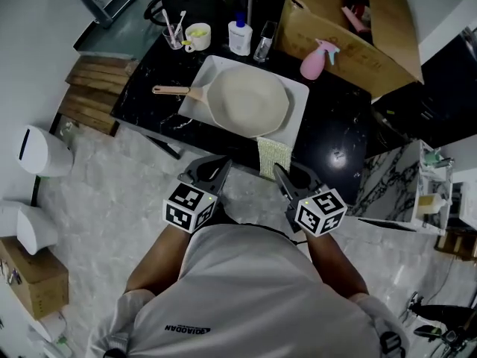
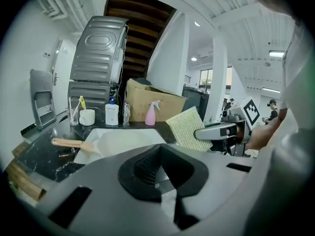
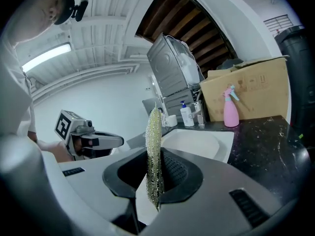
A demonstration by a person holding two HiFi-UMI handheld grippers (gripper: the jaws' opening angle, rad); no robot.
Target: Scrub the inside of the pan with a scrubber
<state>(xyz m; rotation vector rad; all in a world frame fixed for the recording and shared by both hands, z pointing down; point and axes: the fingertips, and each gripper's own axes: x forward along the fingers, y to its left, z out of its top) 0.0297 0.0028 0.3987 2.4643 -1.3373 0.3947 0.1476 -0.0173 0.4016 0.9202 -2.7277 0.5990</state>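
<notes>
Right tongs point(image 3: 155, 181): clamped on the scrubber point(image 3: 153, 141), a thin yellow-green pad that stands upright out of the jaws, edge-on to its own camera. Judgement: it is gripped by one margin so that most of the pad sticks out free as a working face.

Left tongs point(image 2: 160, 167): jaws together, nothing between them. Judgement: this one is kept free for steadying, probably at the handle point(image 1: 170, 90), which points to 9 o'clock, on its own side.

Pan point(image 1: 250, 101): cream, mouth up, sitting in a white tray point(image 1: 218, 66) on the black surface point(image 1: 339, 136), at 12 o'clock from both tongs in the head view. I take the tray to be there to catch drips.

Both tongs sit off the near edge of the surface, side by side, pointing to 12 o'clock. The scrubber's far edge overlaps the tray's near rim, at 5 o'clock of the pan. The left gripper view shows the pad raised in the air, so I read it as not touching anything.

Status: scrubbing not begun. Next move needs the pad carried over the pan's rim and laid flat-face down, because an upright edge would only scrape a line. Risk: the pan may slide or spin in the tray unless the handle is pinned.

Pink bottle point(image 1: 314, 62) at 1 o'clock, well apart.
</notes>
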